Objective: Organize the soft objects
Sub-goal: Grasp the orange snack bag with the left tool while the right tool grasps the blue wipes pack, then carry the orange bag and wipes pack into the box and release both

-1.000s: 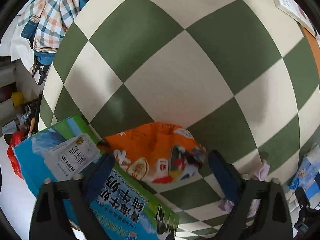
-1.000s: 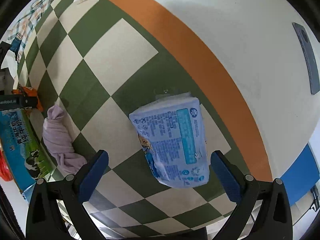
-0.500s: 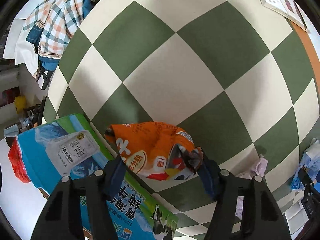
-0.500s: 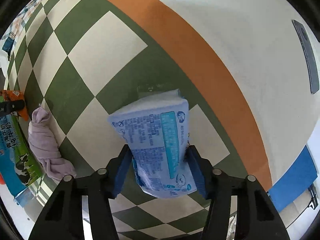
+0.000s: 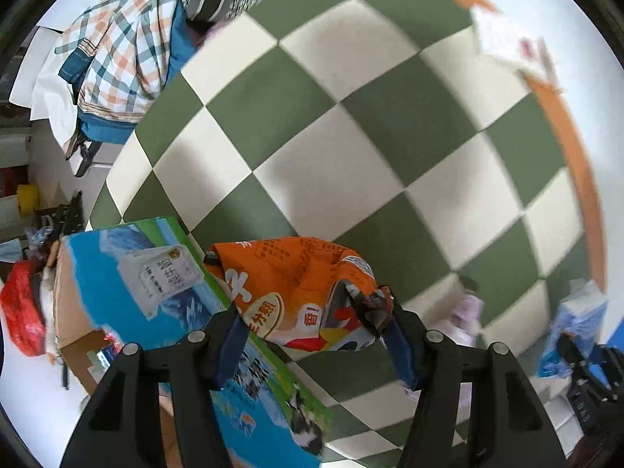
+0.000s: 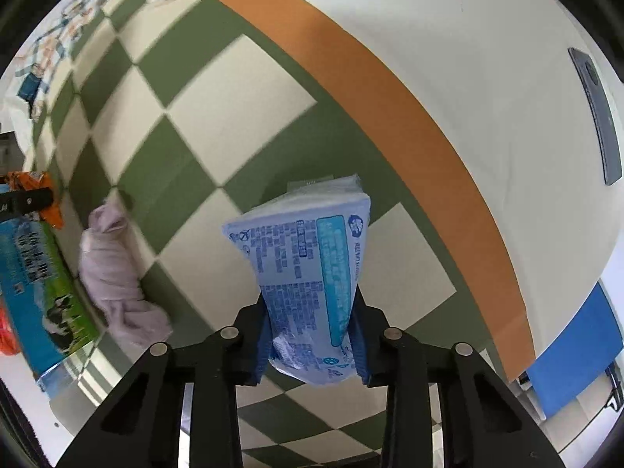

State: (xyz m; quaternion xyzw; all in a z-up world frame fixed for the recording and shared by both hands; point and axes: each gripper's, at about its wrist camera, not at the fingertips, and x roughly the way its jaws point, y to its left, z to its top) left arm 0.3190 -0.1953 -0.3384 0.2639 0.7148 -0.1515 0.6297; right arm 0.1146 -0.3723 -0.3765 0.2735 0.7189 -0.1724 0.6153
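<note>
My left gripper (image 5: 316, 339) is shut on an orange snack bag (image 5: 296, 284) and holds it over the green and cream checkered mat, beside a blue and green milk carton box (image 5: 128, 273). My right gripper (image 6: 312, 335) is shut on a light blue tissue pack (image 6: 312, 269) and holds it lifted above the mat. A crumpled lilac cloth (image 6: 113, 273) lies on the mat left of the right gripper, and also shows in the left wrist view (image 5: 466, 312). The tissue pack shows blurred at the right in the left wrist view (image 5: 573, 323).
The checkered mat (image 5: 351, 124) has an orange border (image 6: 390, 101). Plaid and striped clothes (image 5: 121, 43) are piled at the far left corner. A booklet (image 5: 507, 43) lies at the far edge. A red bag (image 5: 21, 308) sits by the box. A dark remote (image 6: 596, 113) lies on the white surface.
Both grippers closed on their items: the left on the orange bag, the right on the tissue pack. Both packs are now lifted, and the left view has swung toward the box.
</note>
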